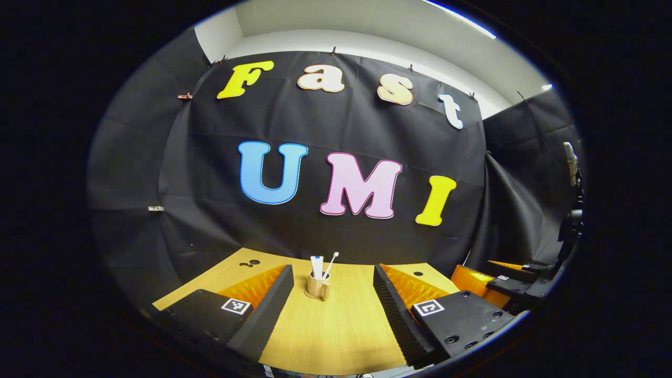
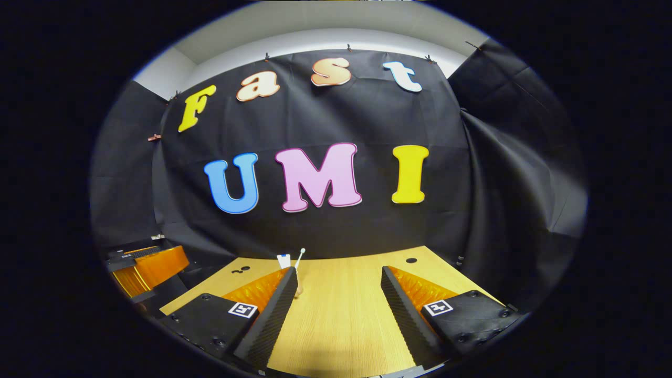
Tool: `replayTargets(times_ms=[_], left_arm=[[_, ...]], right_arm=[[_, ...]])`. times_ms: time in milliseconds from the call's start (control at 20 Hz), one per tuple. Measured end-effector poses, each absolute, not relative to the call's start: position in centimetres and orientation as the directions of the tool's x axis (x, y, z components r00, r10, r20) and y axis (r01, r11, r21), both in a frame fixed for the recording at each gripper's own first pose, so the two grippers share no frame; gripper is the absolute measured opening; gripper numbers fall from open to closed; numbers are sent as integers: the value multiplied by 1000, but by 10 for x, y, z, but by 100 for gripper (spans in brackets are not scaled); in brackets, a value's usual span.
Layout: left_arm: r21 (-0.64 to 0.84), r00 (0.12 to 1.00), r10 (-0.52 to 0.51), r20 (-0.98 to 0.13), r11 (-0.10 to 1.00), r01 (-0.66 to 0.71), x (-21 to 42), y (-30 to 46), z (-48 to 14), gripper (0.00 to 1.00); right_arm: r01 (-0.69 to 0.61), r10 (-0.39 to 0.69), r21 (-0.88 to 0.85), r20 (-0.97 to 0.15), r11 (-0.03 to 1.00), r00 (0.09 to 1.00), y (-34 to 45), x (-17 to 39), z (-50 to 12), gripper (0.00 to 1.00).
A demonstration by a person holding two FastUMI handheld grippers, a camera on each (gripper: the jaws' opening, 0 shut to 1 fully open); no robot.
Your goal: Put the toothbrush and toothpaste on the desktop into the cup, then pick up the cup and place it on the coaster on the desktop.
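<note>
Above the desktop (image 1: pixel 336 325), both grippers (image 1: pixel 332 310) (image 2: pixel 338 315) hover level, jaws apart.

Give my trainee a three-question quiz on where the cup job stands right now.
1. True or false: the toothbrush and toothpaste are standing in the cup.
2. In the left gripper view, the cup sits: A) between the left hand-held gripper's fingers' line, farther ahead on the desktop; B) clamped in them; C) tipped over.
3. Fill in: the right hand-held gripper is ____ and holds nothing.

Key: 1 true; 2 A; 3 open. Whether a coaster lies under the cup cannot be told.
</note>
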State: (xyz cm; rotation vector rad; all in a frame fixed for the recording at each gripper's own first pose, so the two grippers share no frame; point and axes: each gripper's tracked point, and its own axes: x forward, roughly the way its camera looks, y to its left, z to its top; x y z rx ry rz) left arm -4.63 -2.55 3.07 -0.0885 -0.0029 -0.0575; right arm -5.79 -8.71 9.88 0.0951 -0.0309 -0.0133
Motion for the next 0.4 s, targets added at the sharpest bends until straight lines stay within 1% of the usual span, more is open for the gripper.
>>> replayTargets(times_ms=[100,300,400], left_arm=[[-93,998,-58,0,994,58,-47,-25,29,97],[-89,999,-49,12,995,50,-45,-20,30,97],[-90,999,-50,0,995,50,-43,-20,27,97]], right_arm=[[9,-12,79,43,997,999,-87,-60,93,98],[12,-13,73,13,997,1000,-85,-55,81,98],[19,-18,84,-8,996,1000,-85,-53,77,98]])
